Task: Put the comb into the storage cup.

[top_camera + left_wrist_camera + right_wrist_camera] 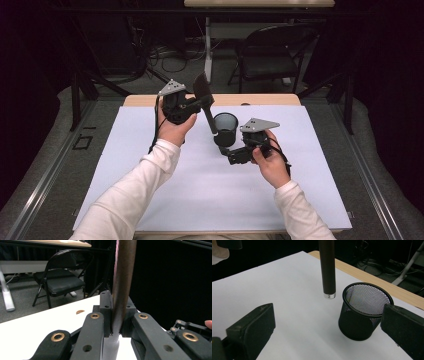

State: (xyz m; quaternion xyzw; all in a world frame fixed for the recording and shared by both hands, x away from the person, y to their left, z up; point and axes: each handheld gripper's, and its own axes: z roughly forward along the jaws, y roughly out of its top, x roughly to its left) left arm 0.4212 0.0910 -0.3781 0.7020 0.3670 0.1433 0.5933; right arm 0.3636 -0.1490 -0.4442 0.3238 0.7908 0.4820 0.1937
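High view overlooks the table [150,200]; gripper views sit close.

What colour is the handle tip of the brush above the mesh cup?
Clear or silvery cap on the dark brown brush handle; best seen in the right gripper view.

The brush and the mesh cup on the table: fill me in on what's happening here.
A person works with a gripper in each hand. The left gripper is clamped on a dark brush, holding it in the air, handle end down, beside the black mesh cup. The right gripper is open, aimed at the cup, which stands upright on the white table.
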